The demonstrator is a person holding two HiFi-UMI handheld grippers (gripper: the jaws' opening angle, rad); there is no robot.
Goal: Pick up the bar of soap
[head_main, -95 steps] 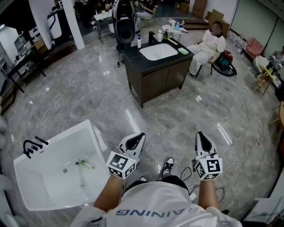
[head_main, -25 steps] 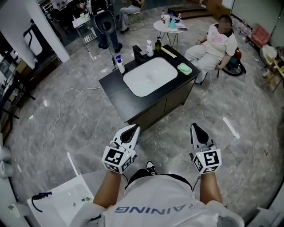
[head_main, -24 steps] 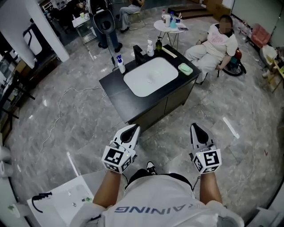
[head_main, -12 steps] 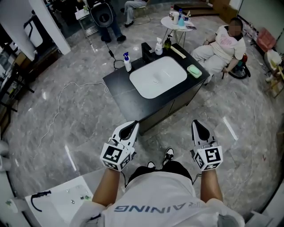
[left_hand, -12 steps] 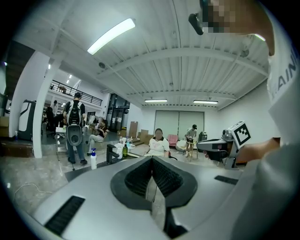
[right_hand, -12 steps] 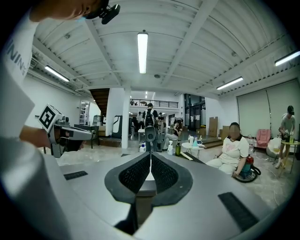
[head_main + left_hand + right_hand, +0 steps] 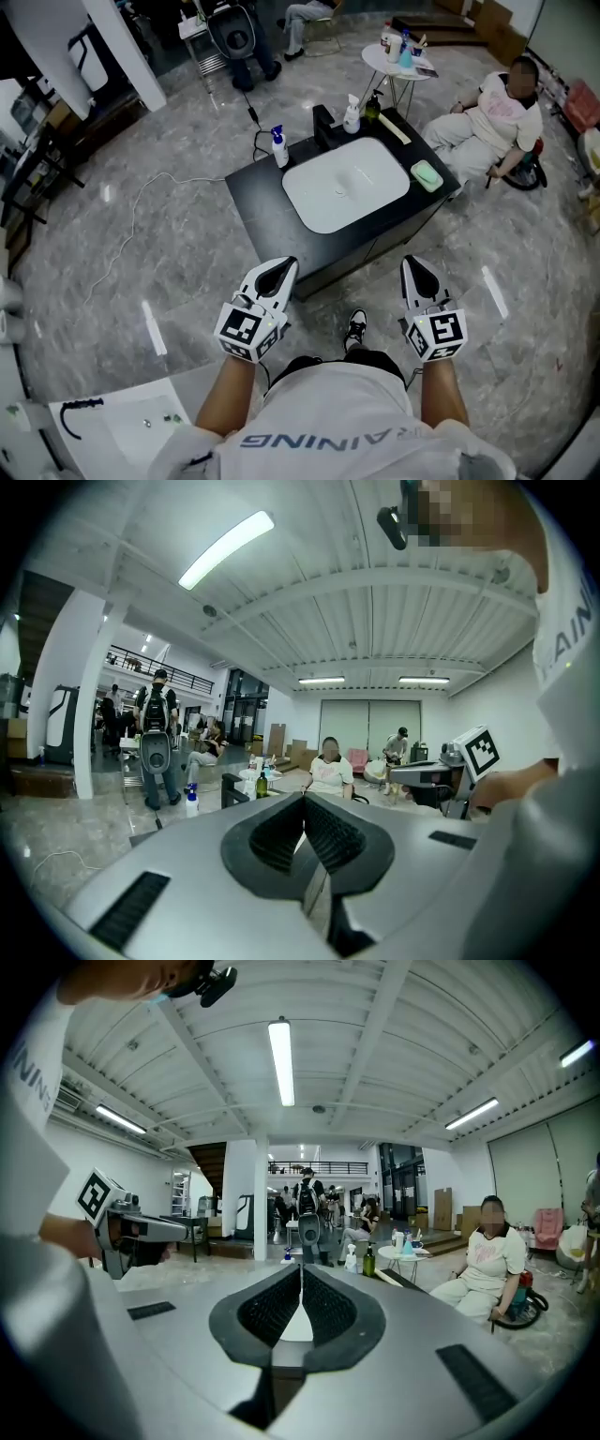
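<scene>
The green bar of soap (image 7: 427, 175) lies on the black vanity counter (image 7: 258, 192), to the right of the white basin (image 7: 347, 183). My left gripper (image 7: 281, 266) and right gripper (image 7: 412, 263) are held out in front of my body, short of the vanity's near edge and well apart from the soap. In the left gripper view the left gripper (image 7: 303, 799) has its jaws together with nothing between them. The right gripper (image 7: 300, 1269) is likewise shut and empty. I cannot make out the soap in either gripper view.
A spray bottle (image 7: 278, 147), a black faucet (image 7: 323, 125) and two bottles (image 7: 352, 114) stand at the basin's far side. A person (image 7: 492, 122) sits right of the vanity, by a small round table (image 7: 403, 56). A white tub (image 7: 122, 427) sits on the floor at lower left; a cable (image 7: 141, 202) trails left.
The vanity has come closer and now sits just ahead of the grippers; the white tub has slid toward the lower-left corner. Both grippers have stayed shut, side by side.
</scene>
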